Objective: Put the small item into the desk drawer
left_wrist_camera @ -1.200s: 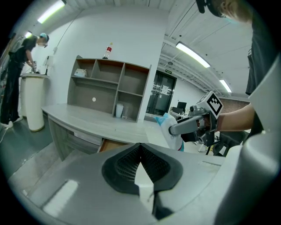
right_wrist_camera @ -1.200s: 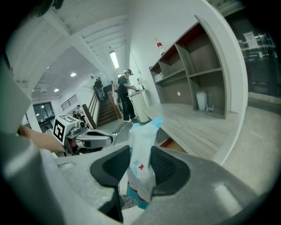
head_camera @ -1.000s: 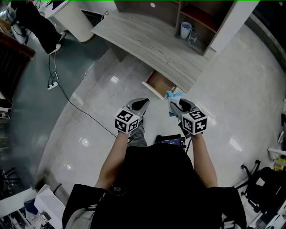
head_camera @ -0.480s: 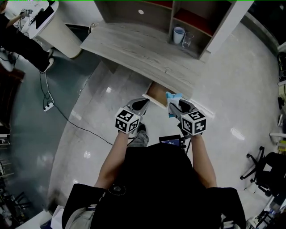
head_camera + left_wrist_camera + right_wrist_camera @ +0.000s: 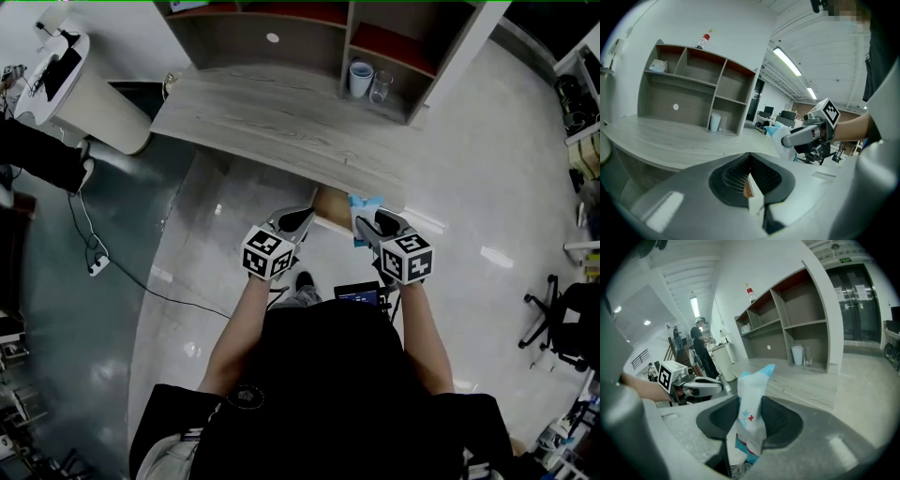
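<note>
My right gripper is shut on a small white-and-blue packet with a red cross; the packet stands up between the jaws of that gripper. It hangs at the desk's front edge, just right of the open wooden drawer under the grey desk top. My left gripper is level with it, just left of the drawer, shut with nothing held. The drawer's inside is mostly hidden by the desk and grippers.
A shelf unit on the desk holds a white cup and a glass. A white rounded stand is left of the desk. A cable runs across the floor. An office chair stands far right. A person stands in the background.
The person has stepped closer to the desk. Both grippers now sit right at the drawer's front, the packet still in the right one.
</note>
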Motion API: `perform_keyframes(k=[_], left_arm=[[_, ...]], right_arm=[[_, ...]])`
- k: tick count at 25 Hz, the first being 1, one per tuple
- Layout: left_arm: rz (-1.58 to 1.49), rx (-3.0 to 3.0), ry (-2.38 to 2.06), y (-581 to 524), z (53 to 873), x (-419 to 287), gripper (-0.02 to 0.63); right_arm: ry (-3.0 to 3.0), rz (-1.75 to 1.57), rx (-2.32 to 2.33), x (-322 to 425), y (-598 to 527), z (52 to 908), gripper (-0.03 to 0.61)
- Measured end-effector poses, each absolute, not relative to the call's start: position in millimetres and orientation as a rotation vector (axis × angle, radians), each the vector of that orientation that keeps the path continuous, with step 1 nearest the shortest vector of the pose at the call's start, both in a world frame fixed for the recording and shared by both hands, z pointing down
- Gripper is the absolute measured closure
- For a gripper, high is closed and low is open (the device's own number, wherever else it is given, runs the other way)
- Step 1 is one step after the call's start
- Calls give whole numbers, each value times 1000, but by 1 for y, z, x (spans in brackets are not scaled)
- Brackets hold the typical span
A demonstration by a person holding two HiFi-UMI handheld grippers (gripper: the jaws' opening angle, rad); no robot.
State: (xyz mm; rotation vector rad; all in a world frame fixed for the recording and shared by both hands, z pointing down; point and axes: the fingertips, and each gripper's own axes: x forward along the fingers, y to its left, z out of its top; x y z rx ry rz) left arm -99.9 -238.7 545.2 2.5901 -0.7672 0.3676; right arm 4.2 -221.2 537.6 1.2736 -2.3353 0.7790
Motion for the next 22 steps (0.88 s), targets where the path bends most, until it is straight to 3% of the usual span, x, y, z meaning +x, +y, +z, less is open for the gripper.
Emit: perform_keyframes(k=[22], left_arm=[[391, 2638, -573, -264, 550, -88, 614]], right_arm=[[-2270, 784, 1409, 12, -242, 536, 426]])
